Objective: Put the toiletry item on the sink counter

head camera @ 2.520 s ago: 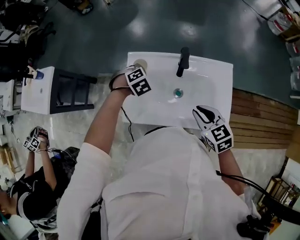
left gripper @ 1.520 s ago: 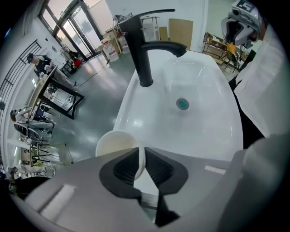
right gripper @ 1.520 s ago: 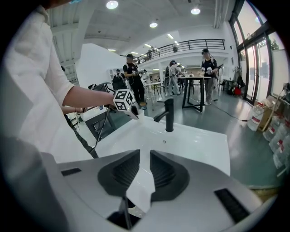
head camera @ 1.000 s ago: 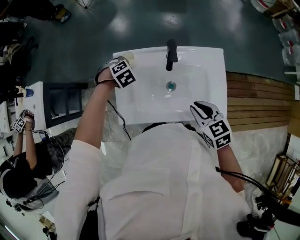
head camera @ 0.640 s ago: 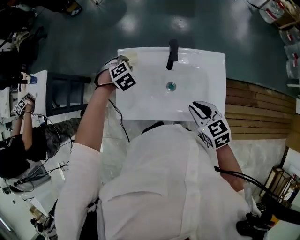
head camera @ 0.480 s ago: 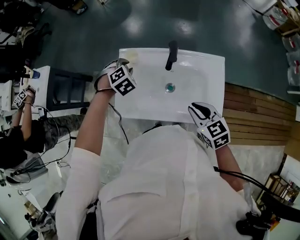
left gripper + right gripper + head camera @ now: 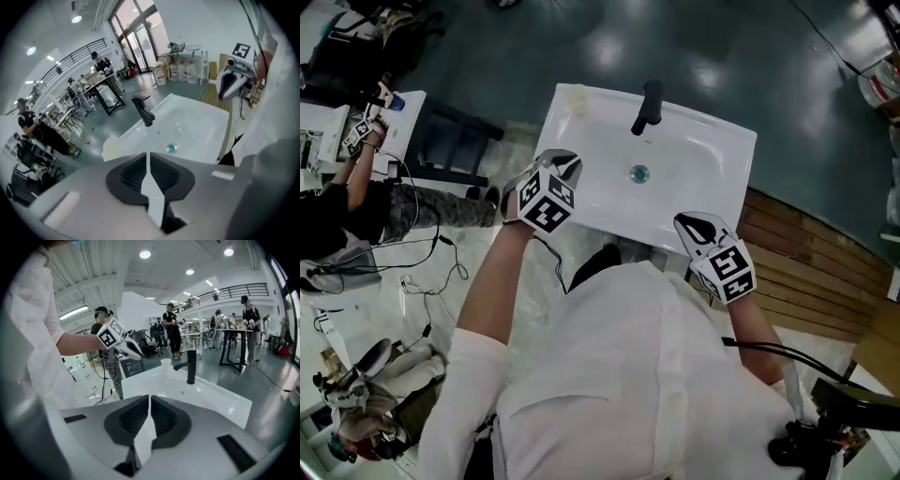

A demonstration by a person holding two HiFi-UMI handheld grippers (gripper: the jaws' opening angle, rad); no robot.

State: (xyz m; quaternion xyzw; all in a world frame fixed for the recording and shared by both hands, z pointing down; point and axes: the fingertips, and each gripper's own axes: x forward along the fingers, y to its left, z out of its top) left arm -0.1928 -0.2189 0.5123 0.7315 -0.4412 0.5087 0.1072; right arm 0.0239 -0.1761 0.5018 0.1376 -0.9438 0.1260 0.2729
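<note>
Placing looks done: your cup (image 7: pixel 577 97) rests on the worktop (image 7: pixel 717 141), nine o'clock of the tap (image 7: pixel 649 103). Left gripper (image 7: pixel 148 157) fingers have just been closing on nothing; right gripper (image 7: pixel 149 399) is shut and empty. Pull clear.

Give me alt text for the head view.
A person in white stands over a white sink with a black faucet; a pale toiletry item sits on its far left corner. The left gripper, jaws just closing with nothing between them, hovers at the near left edge, the right gripper at the near right.
</note>
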